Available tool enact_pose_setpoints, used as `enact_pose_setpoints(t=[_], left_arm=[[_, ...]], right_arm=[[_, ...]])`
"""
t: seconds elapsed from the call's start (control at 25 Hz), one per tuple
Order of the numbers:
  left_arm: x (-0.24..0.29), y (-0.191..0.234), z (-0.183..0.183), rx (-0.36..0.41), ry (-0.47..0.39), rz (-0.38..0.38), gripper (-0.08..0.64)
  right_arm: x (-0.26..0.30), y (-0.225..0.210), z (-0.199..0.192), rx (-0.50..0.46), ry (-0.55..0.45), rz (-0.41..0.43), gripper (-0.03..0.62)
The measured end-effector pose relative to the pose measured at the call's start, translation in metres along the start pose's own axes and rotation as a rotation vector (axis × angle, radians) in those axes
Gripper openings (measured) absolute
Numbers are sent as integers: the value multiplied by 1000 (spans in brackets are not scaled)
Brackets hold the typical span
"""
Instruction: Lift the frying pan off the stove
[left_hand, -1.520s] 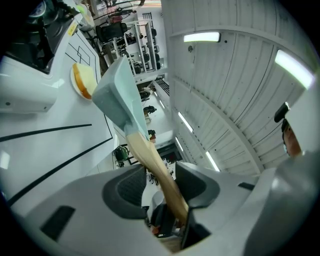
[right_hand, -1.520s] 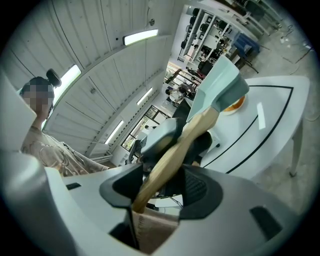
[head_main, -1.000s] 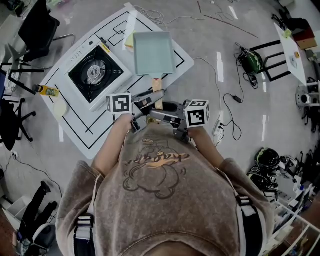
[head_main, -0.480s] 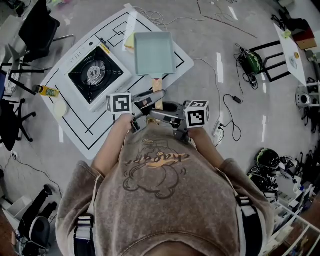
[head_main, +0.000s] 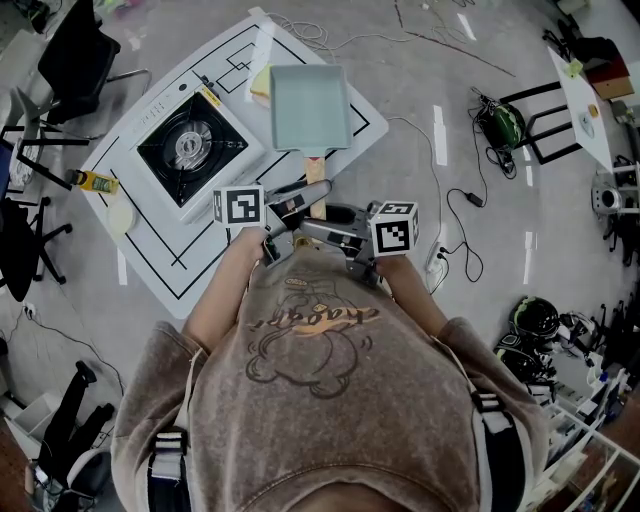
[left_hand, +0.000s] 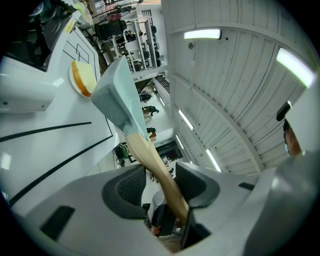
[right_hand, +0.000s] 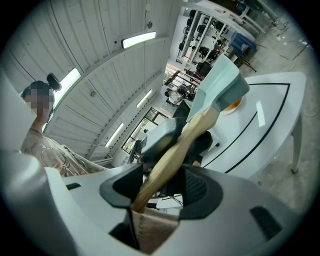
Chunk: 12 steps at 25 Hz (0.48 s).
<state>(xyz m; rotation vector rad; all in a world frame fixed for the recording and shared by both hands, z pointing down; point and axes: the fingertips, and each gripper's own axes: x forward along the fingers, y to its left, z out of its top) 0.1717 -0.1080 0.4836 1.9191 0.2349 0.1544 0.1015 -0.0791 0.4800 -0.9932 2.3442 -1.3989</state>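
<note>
A pale green rectangular frying pan (head_main: 310, 105) with a wooden handle (head_main: 316, 172) hangs level over the white table, right of the stove (head_main: 190, 148) and clear of its burner. My left gripper (head_main: 292, 196) and right gripper (head_main: 322, 226) meet at the handle's near end, both shut on it. In the left gripper view the handle (left_hand: 156, 167) runs between the pads up to the pan (left_hand: 117, 97), with the left gripper (left_hand: 161, 186) closed round it. The right gripper view shows the right gripper (right_hand: 159, 186) clamped on the handle (right_hand: 176, 152) below the pan (right_hand: 217, 82).
The table (head_main: 200, 250) is a white board with black lines. A yellow bottle (head_main: 95, 181) and a pale disc (head_main: 118, 215) lie left of the stove, and a yellow slice (head_main: 258, 85) lies behind the pan. Black chairs (head_main: 70, 60) stand at left, cables (head_main: 460, 200) trail at right.
</note>
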Motion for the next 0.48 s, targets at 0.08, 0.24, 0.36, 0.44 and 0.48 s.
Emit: enact_pose_setpoints(t=[0.08,0.24,0.36,0.44,0.48], left_arm=[[0,0,0,0,1,0,192],[-1,1,-1,-3,3,3,192],[-1,1,0,-4,4,2,192],[-1,1,1,-5,4,2,192],[-1,2,1,-6,4,2,192]], right_arm=[[0,0,0,0,0,0,221],[1,0,-1,2,-1,-1,221],[1,-1,0,4,-1,-2,221],[2,-1,0,5,-2,-3,222],[2,-1,0,6,-2,-3,222]])
